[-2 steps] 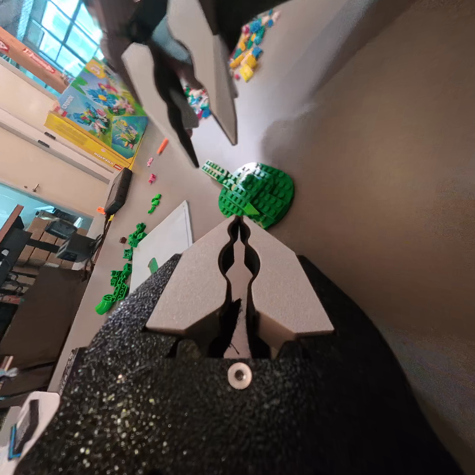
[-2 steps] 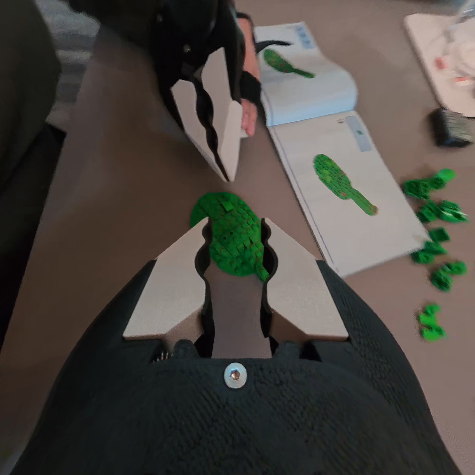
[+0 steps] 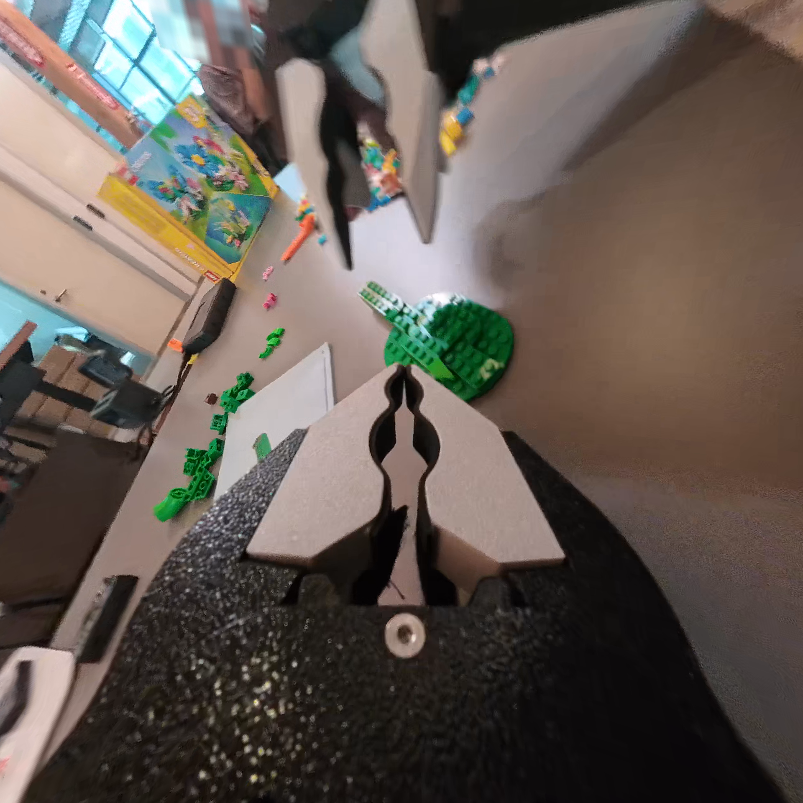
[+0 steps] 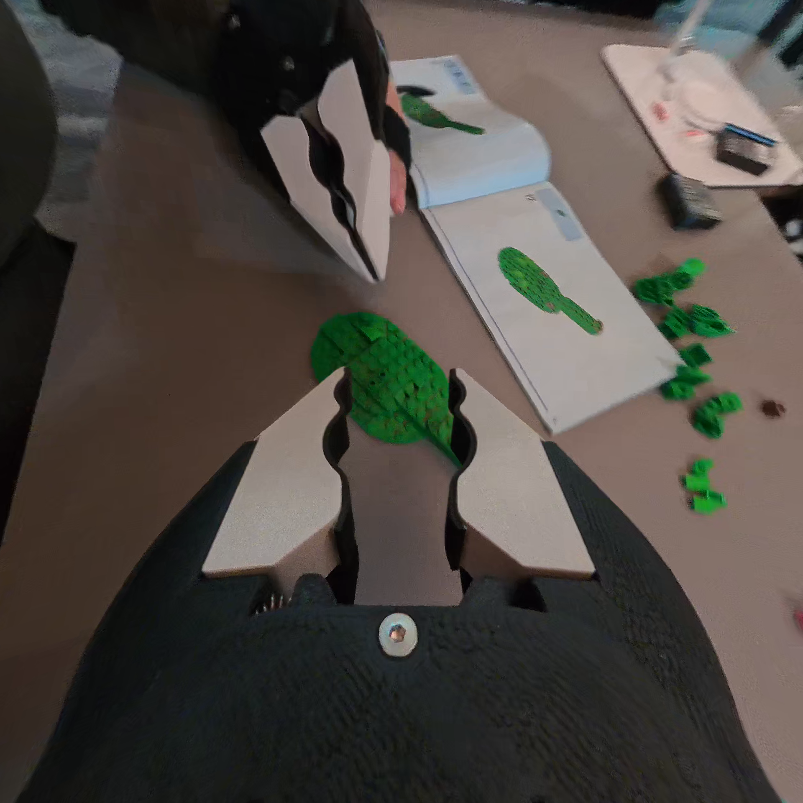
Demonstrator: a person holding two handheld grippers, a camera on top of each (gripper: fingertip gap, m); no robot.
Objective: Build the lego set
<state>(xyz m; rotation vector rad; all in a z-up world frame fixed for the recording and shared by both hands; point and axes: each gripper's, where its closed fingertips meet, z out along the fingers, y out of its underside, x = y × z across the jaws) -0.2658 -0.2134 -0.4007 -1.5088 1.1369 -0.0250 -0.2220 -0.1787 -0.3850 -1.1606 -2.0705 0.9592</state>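
Note:
A flat green leaf-shaped lego build (image 4: 382, 382) lies on the brown table; it also shows in the left wrist view (image 3: 460, 343). My right gripper (image 4: 397, 376) is open and empty, hovering just above the near end of the leaf. My left gripper (image 3: 404, 369) is shut with nothing between its tips, above the table just short of the leaf; in the right wrist view it (image 4: 373, 273) hangs beyond the leaf's far end. The right gripper (image 3: 386, 252) shows open above the leaf in the left wrist view.
An open instruction booklet (image 4: 556, 304) lies right of the leaf. Loose green bricks (image 4: 695, 347) are scattered past the booklet's right edge. A lego box (image 3: 191, 191) and coloured bricks (image 3: 382, 169) sit at the far end. A dark block (image 4: 691, 208) and white tray (image 4: 678, 117) stand far right. Across from one pair of fingers to the other is roughly 7 centimeters. Left tips and right tips are each some 30 centimeters from the dark block (image 4: 691, 208). Seen from the left wrist view (image 3: 112, 587) as well.
Both views shift slightly and are blurred; the right gripper has moved a little, its gap staying wide. The left gripper stays shut. The leaf has not moved.

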